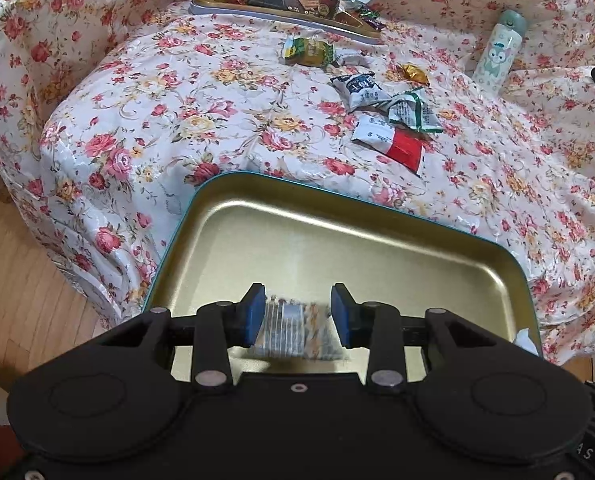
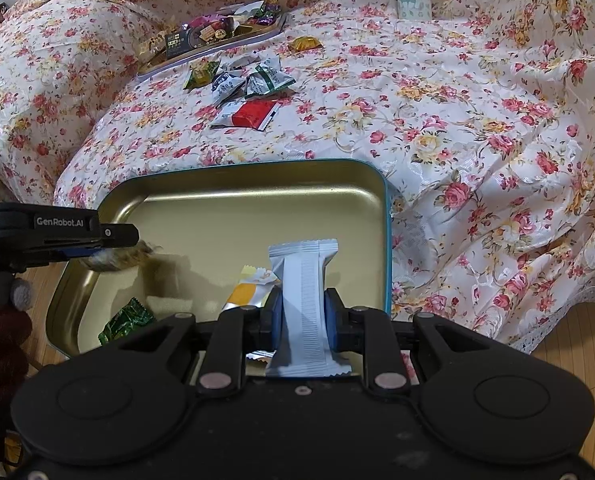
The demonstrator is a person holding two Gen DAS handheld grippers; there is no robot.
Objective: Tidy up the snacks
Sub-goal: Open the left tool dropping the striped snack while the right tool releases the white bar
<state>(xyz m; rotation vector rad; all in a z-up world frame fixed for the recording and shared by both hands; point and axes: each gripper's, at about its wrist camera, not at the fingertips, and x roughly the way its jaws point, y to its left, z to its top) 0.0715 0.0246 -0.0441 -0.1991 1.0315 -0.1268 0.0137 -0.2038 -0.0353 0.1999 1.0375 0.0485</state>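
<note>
Both grippers hung over the gold-lined, teal-rimmed tin [image 2: 381, 216] at the tablecloth's near edge. The left gripper [image 1: 297, 314] straddled a blurred striped packet [image 1: 293, 330], whether pinched I could not tell; the right gripper [image 2: 302, 314] clenched a pale grey wrapped bar [image 2: 307, 304]. Judging by this, sorting was partway: two sweets lay inside, several loose wrapped snacks [image 2: 245, 88] remained near the far tray [image 2: 217, 46].

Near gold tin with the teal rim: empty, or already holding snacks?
Holding snacks. In the right wrist view the gold tin has a green wrapped candy and an orange-and-white packet on its floor.

"GenRobot.AI" was printed in white on the left gripper [image 2: 113, 258], and a lone "S" was legible on the red-and-white packet [image 1: 389, 142].
</note>
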